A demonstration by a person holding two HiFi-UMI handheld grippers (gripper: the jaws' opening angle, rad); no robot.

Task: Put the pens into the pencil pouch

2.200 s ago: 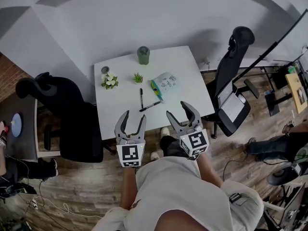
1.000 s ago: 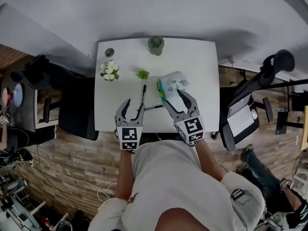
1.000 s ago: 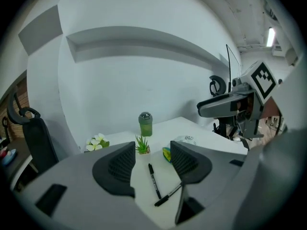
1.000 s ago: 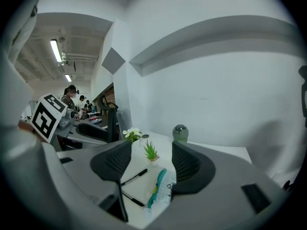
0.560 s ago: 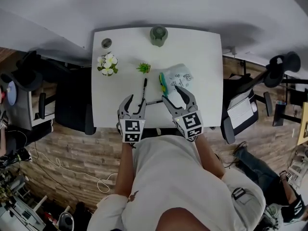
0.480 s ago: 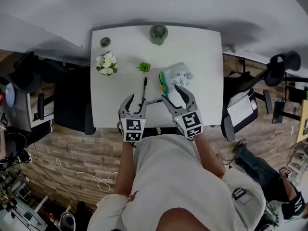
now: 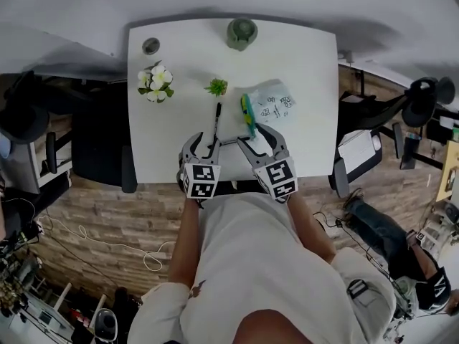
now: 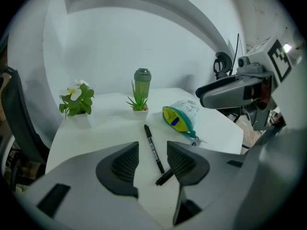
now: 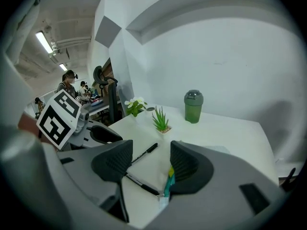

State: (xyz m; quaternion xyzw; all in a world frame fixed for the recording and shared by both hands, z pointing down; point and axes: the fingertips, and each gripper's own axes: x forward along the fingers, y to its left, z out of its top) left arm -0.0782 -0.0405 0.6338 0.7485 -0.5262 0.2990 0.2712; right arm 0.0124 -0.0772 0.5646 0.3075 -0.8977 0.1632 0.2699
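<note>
Two black pens lie on the white table (image 7: 172, 120): one (image 7: 216, 119) (image 8: 153, 147) points away from me, the other (image 7: 229, 142) (image 8: 165, 176) lies crosswise at its near end. The white printed pouch (image 7: 272, 104) (image 8: 180, 119) lies to their right, its yellow-green mouth open toward the pens. My left gripper (image 7: 202, 143) (image 8: 152, 159) hovers just short of the pens, jaws closing with nothing pressed between the pads. My right gripper (image 7: 254, 137) (image 9: 151, 164) hovers over the pouch's near corner (image 9: 169, 178), jaws wide and closing slightly, holding nothing.
A green bottle (image 7: 242, 33) stands at the table's far edge, with a small dish (image 7: 150, 46) at the far left. A white-flowered plant (image 7: 155, 83) and a small succulent (image 7: 216, 87) stand behind the pens. Black chairs flank the table (image 7: 93, 149) (image 7: 423, 102).
Both grippers have sunk toward the table and now sit at the pens and the pouch's near end. The left jaws have narrowed. Pens and pouch have not moved.
</note>
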